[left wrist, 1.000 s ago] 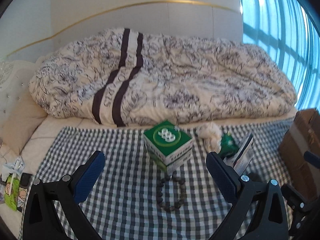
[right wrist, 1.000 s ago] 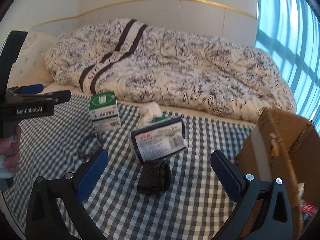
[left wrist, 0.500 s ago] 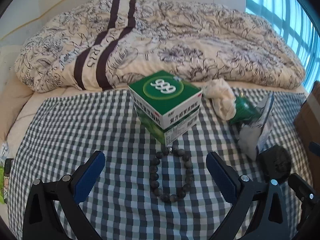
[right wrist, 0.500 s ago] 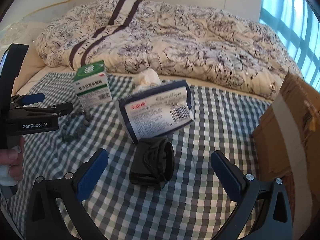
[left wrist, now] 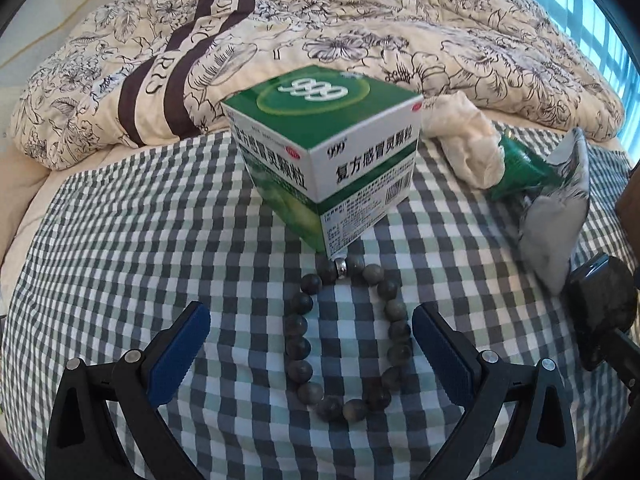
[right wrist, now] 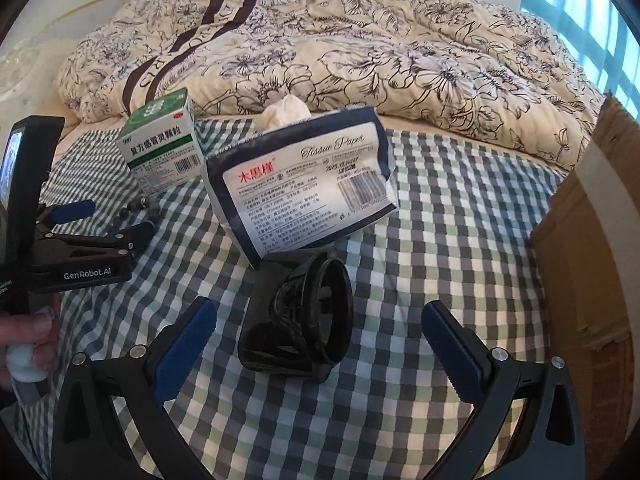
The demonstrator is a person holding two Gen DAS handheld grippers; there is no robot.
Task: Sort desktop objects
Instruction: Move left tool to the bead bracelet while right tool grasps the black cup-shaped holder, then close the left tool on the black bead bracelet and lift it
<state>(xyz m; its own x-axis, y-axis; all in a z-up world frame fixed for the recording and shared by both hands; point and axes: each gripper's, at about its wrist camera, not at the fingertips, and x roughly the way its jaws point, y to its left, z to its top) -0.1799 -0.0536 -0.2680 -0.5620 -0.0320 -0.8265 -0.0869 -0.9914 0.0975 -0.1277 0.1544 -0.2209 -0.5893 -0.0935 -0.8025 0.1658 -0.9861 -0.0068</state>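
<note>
Held the left tongs point(left wrist: 308, 316) spread wide and empty, low over the green, grey and white checked cloth point(left wrist: 120, 240) on the bed, with the loop of dark grey stone beads point(left wrist: 297, 325) lying flat between the two blue pads and touching the near corner of the green and white cardboard medicine box point(left wrist: 324, 152). Held the right tongs point(right wrist: 318, 310) equally splayed, gripping nothing, with the glossy black plastic ring-shaped object point(right wrist: 296, 320) lying on its side between the fingers, just in front of the navy and white soft tissue pack point(right wrist: 304, 188). Found a crumpled white tissue point(left wrist: 464, 144) behind that pack and the brown cardboard box point(right wrist: 588, 240) standing at the right edge of the cloth, its inside hidden. Judged the sorting barely begun: nothing lifted, every item loose on the cloth, all of them left to be picked up and placed, probably starting with the beads and the black object. Compared with half a second before, had brought both tongs lower and nearer: medicine box and tissue pack loomed larger, beads sat further in between the left pads, black object closer to the right ones; spread of both unchanged, nothing on the cloth shifted.
</note>
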